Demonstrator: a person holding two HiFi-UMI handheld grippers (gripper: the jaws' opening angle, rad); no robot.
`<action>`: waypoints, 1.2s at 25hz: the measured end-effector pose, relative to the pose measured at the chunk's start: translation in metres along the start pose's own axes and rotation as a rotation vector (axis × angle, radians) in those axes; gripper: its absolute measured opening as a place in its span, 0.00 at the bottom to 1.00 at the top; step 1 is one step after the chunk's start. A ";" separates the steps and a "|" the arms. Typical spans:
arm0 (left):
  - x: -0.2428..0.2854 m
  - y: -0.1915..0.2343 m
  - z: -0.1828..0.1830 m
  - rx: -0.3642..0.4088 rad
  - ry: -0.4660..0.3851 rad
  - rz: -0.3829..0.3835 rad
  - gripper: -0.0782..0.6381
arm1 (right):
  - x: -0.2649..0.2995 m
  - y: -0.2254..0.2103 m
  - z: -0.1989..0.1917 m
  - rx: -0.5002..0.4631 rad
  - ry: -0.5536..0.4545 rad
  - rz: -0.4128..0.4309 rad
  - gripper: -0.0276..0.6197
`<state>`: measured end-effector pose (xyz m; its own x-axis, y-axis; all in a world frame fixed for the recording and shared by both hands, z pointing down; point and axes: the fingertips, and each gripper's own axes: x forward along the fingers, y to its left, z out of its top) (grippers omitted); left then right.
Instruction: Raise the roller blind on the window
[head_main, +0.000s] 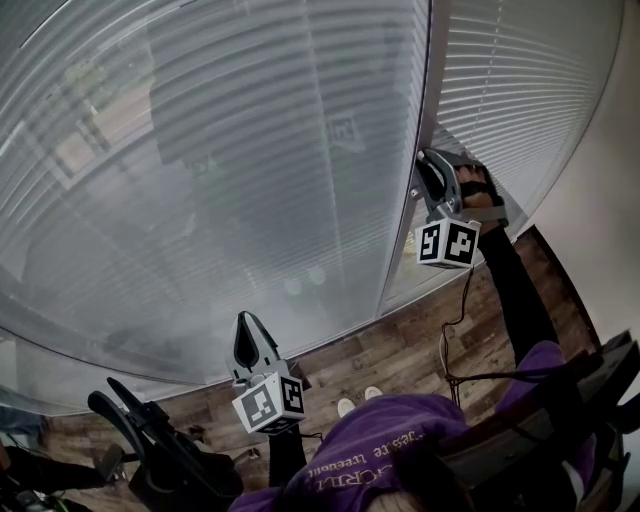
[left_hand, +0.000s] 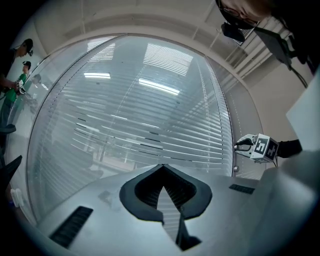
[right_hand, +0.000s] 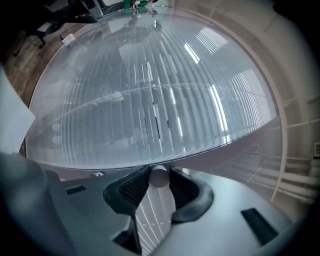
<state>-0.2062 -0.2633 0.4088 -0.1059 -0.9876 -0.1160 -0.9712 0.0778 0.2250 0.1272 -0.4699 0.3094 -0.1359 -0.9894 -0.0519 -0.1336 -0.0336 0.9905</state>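
Head view: the blind (head_main: 250, 150) covers the pane down to its bottom edge, so by my reading the raising has barely begun, if at all; the right tool (head_main: 430, 165) is up at the upright window frame (head_main: 405, 200), and the left tool (head_main: 246, 325) hangs low, well apart from it; left gripper view: the left tool's jaws meet at their tips with nothing between them, aimed at the slats; right gripper view: the right tool's jaws stand fairly wide, clamped on a pale round rod (right_hand: 159, 176), apparently the blind's control; working it is what remains
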 end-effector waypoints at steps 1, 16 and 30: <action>0.000 0.000 0.000 0.000 0.001 -0.001 0.11 | 0.000 0.000 0.000 -0.010 -0.001 -0.002 0.23; -0.001 0.000 0.001 -0.003 0.001 0.000 0.11 | 0.001 0.002 0.000 -0.108 -0.014 -0.021 0.23; -0.003 0.001 -0.003 0.000 0.007 -0.002 0.11 | -0.002 0.004 -0.002 0.016 -0.039 -0.056 0.23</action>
<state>-0.2066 -0.2609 0.4122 -0.1026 -0.9886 -0.1098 -0.9715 0.0759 0.2244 0.1286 -0.4680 0.3134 -0.1661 -0.9797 -0.1123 -0.1580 -0.0860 0.9837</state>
